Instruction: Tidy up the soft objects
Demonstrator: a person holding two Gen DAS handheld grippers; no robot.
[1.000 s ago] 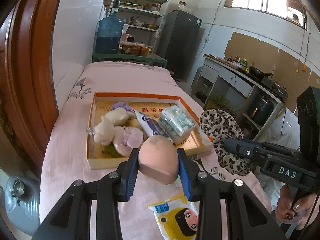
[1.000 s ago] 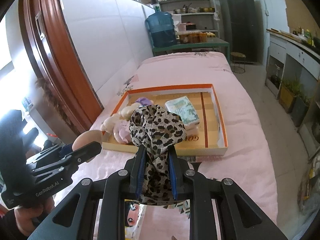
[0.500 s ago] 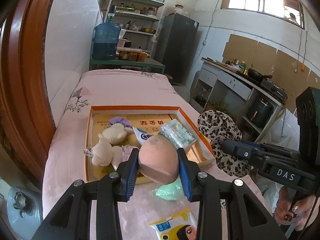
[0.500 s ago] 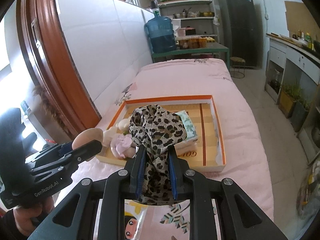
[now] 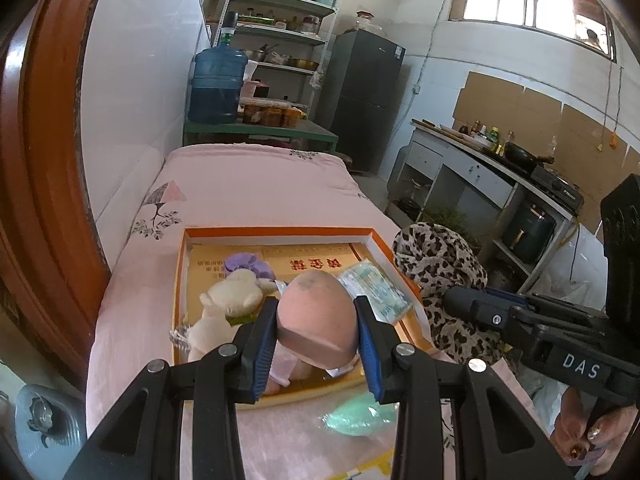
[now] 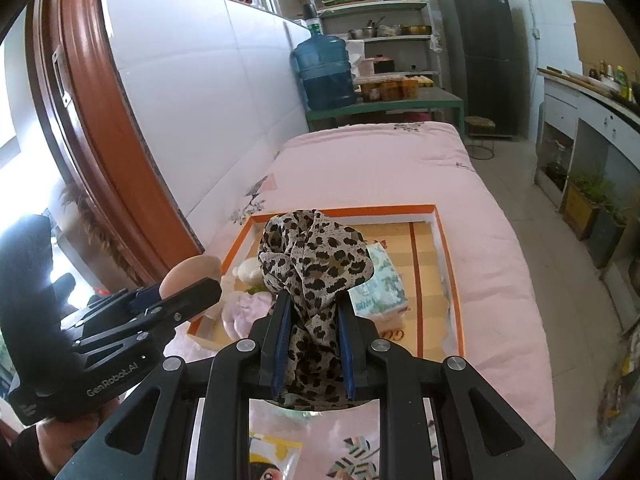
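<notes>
My left gripper [image 5: 316,312] is shut on a peach soft egg-shaped toy [image 5: 318,314] and holds it above the near edge of the orange-rimmed box [image 5: 280,232] on the pink bed. My right gripper [image 6: 313,308] is shut on a leopard-print cloth [image 6: 316,256], held above the bed in front of the box [image 6: 436,216]. The cloth also shows in the left wrist view [image 5: 440,264], right of the box. In the box lie a cream plush bear [image 5: 236,296], a purple soft item [image 5: 246,262], a pink soft item [image 6: 248,308] and a tissue pack [image 5: 376,290].
A mint-green soft item [image 5: 356,416] lies on the bed in front of the box. A cartoon-face packet [image 6: 272,460] lies under my right gripper. A wooden headboard [image 5: 36,200] stands at the left. A kitchen counter [image 5: 500,168] and floor lie to the right.
Both grippers have risen and pulled back from the box, each still holding its item. The mint-green item has come into view in front of the box.
</notes>
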